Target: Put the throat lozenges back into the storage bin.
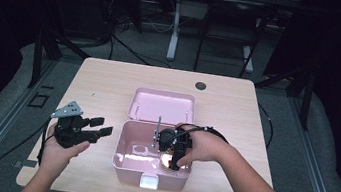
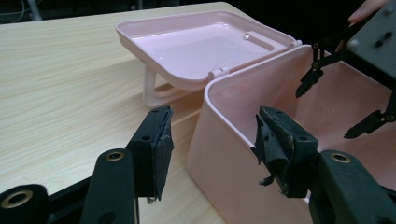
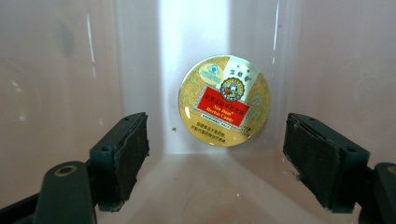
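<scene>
Right now I'm hovering the right gripper (image 3: 217,158), jaws released, over the candy tin (image 3: 224,100) inside the pink box (image 1: 123,147); looks light, stiff, slick, so grip its rim.

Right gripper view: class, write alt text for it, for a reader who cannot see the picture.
A round gold candy tin with a red label lies on the floor of a pink plastic box, under a bright glare. The right gripper points down at it, its two black jaws open on either side, touching nothing.
</scene>
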`<state>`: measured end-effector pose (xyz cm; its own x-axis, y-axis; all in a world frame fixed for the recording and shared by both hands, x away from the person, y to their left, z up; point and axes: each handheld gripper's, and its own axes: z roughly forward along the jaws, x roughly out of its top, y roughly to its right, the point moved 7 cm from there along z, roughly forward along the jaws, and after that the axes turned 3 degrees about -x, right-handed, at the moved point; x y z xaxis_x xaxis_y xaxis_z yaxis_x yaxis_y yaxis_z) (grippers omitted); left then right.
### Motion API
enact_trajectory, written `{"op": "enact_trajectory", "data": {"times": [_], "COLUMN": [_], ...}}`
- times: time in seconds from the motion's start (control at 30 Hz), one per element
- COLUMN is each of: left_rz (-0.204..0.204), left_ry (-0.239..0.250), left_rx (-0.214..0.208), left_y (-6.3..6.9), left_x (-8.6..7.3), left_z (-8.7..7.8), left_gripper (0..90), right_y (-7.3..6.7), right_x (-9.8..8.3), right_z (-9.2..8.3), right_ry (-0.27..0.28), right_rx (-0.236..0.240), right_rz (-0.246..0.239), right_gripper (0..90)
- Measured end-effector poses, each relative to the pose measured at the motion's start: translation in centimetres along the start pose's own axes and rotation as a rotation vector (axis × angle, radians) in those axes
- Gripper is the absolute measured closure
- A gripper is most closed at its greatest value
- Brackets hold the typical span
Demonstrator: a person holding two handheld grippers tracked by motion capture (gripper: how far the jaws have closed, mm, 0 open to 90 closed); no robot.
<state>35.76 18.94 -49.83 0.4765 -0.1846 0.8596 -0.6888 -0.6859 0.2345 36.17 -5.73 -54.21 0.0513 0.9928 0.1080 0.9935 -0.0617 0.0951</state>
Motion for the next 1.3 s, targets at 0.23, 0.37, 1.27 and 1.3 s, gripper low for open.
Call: {"op": "enact_trajectory", "data": {"times": [0.23, 0.37, 1.27, 1.3], "left_rz": [0.006, 0.005, 0.007, 0.007], "left_ry": [-0.002, 0.0, 0.0, 0.0], "left_rx": [-0.002, -0.002, -0.003, -0.003], "left_y": [0.0, 0.0, 0.1, 0.1], "left_x": [0.0, 0.1, 0.1, 0.1], "left_z": [-0.1, -0.1, -0.1, -0.1], "left_gripper": [45.9, 46.1, 46.4, 46.4], "right_y": [-0.2, -0.1, -0.2, -0.2], "right_x": [0.2, 0.1, -0.6, -0.7], "right_z": [-1.7, -2.5, -6.2, -6.4], "right_ry": [0.002, -0.005, 0.029, 0.035], "right_rx": [-0.01, -0.02, -0.05, -0.054], "right_rz": [-0.001, 0.011, 0.062, 0.068], "right_gripper": [26.5, 27.5, 31.2, 31.2]}}
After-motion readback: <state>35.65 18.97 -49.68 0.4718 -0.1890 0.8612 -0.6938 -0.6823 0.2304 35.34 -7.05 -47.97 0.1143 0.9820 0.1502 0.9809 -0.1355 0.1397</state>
